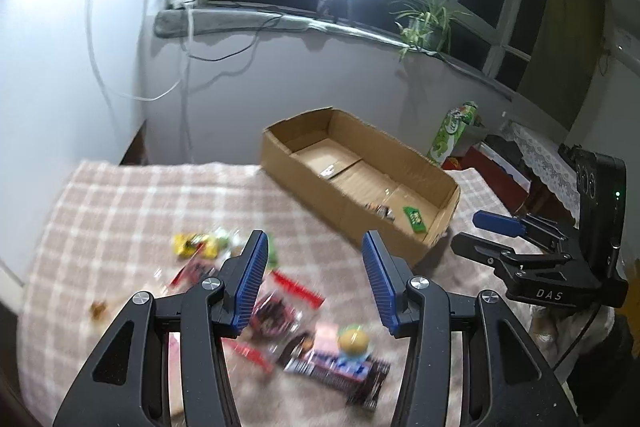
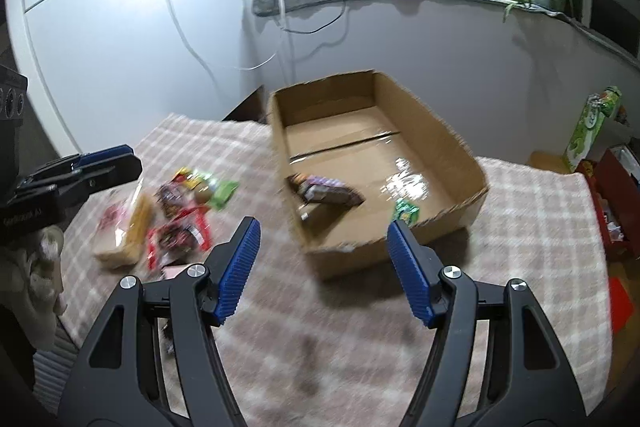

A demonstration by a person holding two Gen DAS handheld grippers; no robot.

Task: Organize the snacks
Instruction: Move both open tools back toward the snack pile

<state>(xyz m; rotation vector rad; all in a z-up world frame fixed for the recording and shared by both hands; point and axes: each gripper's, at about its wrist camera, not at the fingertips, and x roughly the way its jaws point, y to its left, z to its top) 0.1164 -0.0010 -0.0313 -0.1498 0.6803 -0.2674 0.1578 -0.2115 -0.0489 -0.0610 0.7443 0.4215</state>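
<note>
Left tool (image 1: 314,267): blue ribbed pads stood apart, nothing between them, above the loose snack packets (image 1: 280,311).
Right tool (image 2: 320,255): pads stood apart, empty, before the open brown cardboard box (image 2: 440,131).
Snacks: most lay blurred on the pink checked cloth (image 2: 340,339) covering the worktop; a dark wrapped bar (image 2: 328,197) and a small green packet (image 2: 406,211) lay inside the box.
Writing: "DAS" was readable on the right tool's black body in the left view; packet labels were too blurred to read.

Loose snacks (image 2: 176,215) beside open cardboard box (image 2: 460,155)
</note>
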